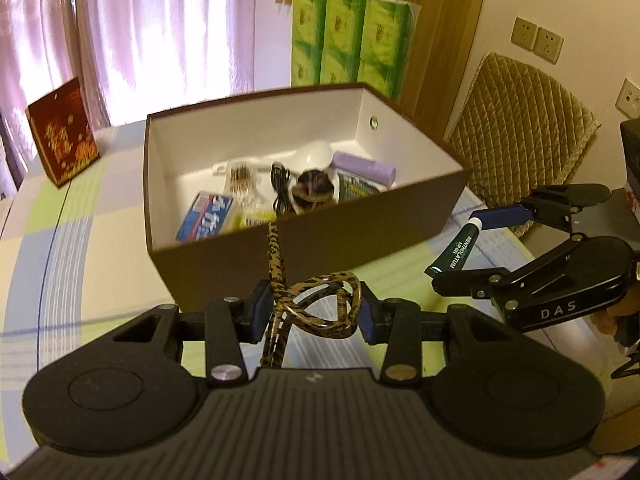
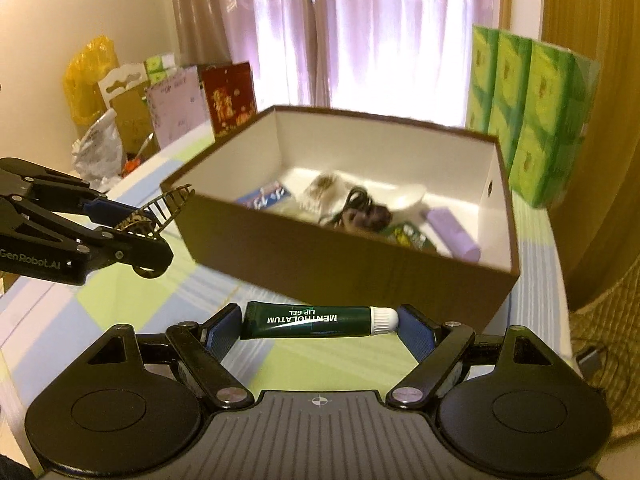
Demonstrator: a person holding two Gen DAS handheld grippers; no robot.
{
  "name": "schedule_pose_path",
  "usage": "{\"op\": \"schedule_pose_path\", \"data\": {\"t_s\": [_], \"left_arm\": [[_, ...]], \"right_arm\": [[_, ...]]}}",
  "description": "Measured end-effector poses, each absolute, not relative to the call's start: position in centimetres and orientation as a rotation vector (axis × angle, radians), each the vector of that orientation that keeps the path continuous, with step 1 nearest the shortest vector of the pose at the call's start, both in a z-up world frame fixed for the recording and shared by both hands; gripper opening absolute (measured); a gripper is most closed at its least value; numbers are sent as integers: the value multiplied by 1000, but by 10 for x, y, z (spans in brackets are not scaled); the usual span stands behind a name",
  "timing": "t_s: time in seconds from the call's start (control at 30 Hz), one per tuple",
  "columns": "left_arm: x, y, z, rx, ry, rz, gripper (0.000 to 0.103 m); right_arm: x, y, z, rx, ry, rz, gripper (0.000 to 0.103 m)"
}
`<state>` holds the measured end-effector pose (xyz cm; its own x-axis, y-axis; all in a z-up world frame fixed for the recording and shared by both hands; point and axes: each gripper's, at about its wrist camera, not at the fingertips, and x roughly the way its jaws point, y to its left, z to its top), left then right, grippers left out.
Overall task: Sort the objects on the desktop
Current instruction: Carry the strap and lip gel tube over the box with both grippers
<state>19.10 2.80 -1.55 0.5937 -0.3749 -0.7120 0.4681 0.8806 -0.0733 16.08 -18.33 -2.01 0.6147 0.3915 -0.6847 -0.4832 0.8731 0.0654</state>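
My left gripper [image 1: 312, 312] is shut on a leopard-print hair claw clip [image 1: 316, 304], held just in front of the brown box's [image 1: 320, 256] near wall. In the right wrist view that same left gripper [image 2: 140, 220] shows at the left with the clip [image 2: 160, 208] close to the box's corner. My right gripper [image 2: 320, 320] is shut on a dark green lip gel tube [image 2: 308, 320], gripped end to end, low in front of the box [image 2: 360, 264]. In the left wrist view the right gripper [image 1: 468, 244] with the tube [image 1: 456, 248] hangs right of the box.
Inside the box lie a blue packet [image 1: 204, 216], a black cable [image 1: 280, 188], a purple tube [image 1: 364, 168], a white spoon [image 1: 316, 152] and other small items. Green tissue packs [image 1: 348, 44] stand behind it. A red gift bag [image 1: 64, 136] stands at the table's far left, a chair [image 1: 524, 128] at right.
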Motion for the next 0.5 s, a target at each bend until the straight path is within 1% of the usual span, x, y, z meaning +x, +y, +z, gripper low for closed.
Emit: {"op": "schedule_pose_path", "data": {"t_s": [0.5], "left_arm": [[248,16,13,176,725,-507,38]], "right_arm": [[221,-194,17,-88,666,479,81]]}}
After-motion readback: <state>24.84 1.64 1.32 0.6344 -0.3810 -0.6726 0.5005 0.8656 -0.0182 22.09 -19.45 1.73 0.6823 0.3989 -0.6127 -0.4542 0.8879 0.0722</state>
